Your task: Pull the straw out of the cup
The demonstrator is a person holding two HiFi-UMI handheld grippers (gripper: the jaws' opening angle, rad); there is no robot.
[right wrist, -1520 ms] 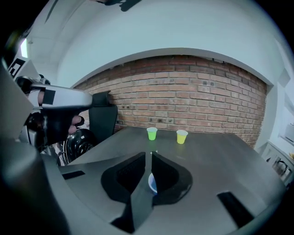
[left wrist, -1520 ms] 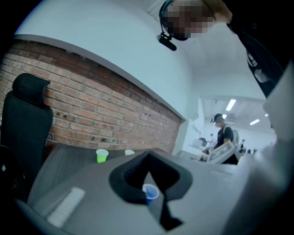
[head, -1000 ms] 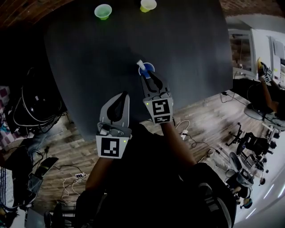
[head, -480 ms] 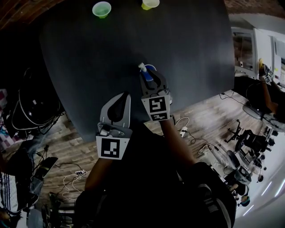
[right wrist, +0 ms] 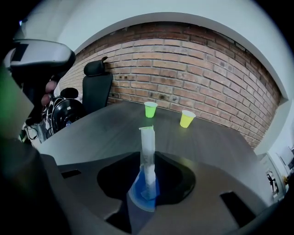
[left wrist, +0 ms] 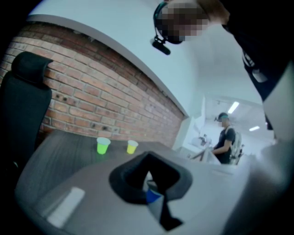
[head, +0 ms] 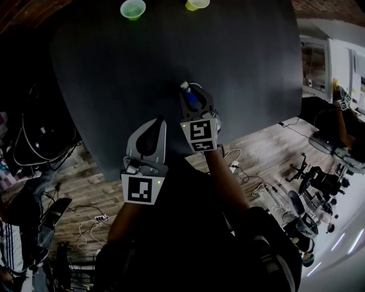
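Now: right claw (right wrist: 147, 155) is pinched narrow on the straw (right wrist: 147, 137), which stands in the blue cup (right wrist: 143, 195) on the counter (head: 114, 74).
Left claw (head: 158, 121) is closed with nothing in it, near the counter's front edge, apart from the cup. Best bet: lift straight up along the straw, no sideways drag. Nothing pins the light cup, so it may tip or ride up. Steadying it with the left claw would likely help. Green cup (head: 132, 9) and yellow cup (head: 197, 4) sit well apart at the far edge.
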